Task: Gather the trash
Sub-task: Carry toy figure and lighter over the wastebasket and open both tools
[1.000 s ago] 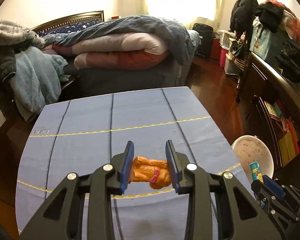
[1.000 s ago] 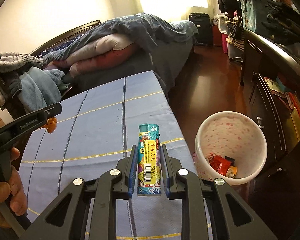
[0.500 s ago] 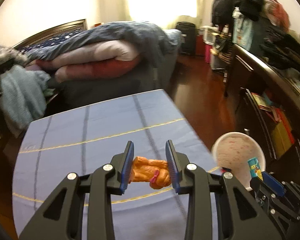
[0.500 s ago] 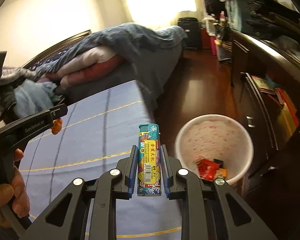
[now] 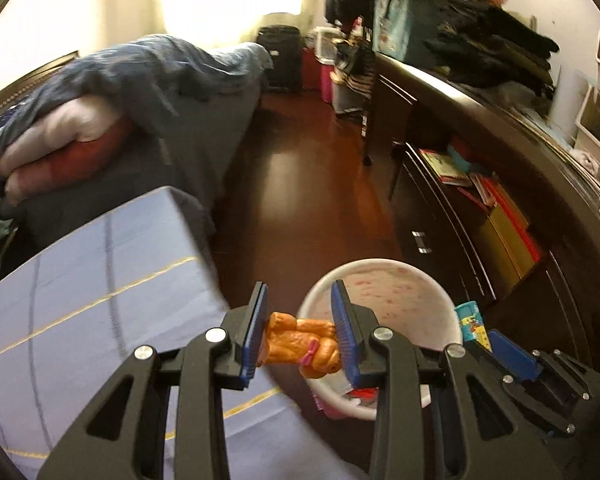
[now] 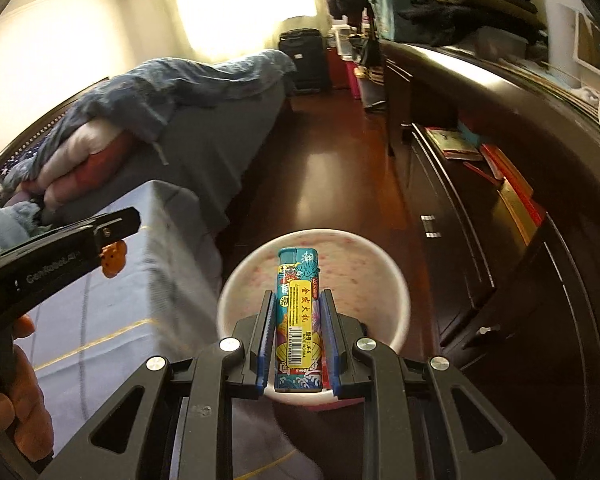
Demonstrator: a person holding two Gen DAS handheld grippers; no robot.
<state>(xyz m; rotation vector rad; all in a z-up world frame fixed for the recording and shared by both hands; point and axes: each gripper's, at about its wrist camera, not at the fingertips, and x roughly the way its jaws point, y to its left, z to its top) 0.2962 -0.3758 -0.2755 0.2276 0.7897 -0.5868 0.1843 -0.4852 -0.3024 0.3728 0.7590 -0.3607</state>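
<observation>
Bed (image 5: 112, 120) and dark shelving (image 5: 480, 184) frame the room; ignore both. The desk (image 5: 80, 300) with the blue cloth sits at your left, and the white speckled bin (image 5: 384, 280) stands on the floor just off its corner.

Your right claw (image 6: 296, 344) is clamped on the lighter (image 6: 298, 320), which stands upright between the pads. In the right wrist view it lines up over the bin (image 6: 396, 292) mouth, so that drop looks nearly ready.

Your left claw (image 5: 300, 332) is clamped on the small orange toy figure (image 5: 300, 342), held sideways across the pads. In its own view it sits over the bin's near rim and partly over the desk edge, so I judge it's not centred yet.

Advice:
- Carry the left claw further over the bin mouth before letting go; a release here could bounce off the rim.
- Keep both claws apart from each other; the right claw (image 5: 512, 364) is just beside your left one.
- Drop the lighter first, clear out, then the toy.
- Some red wrappers already lie in the bin bottom; not a problem.
</observation>
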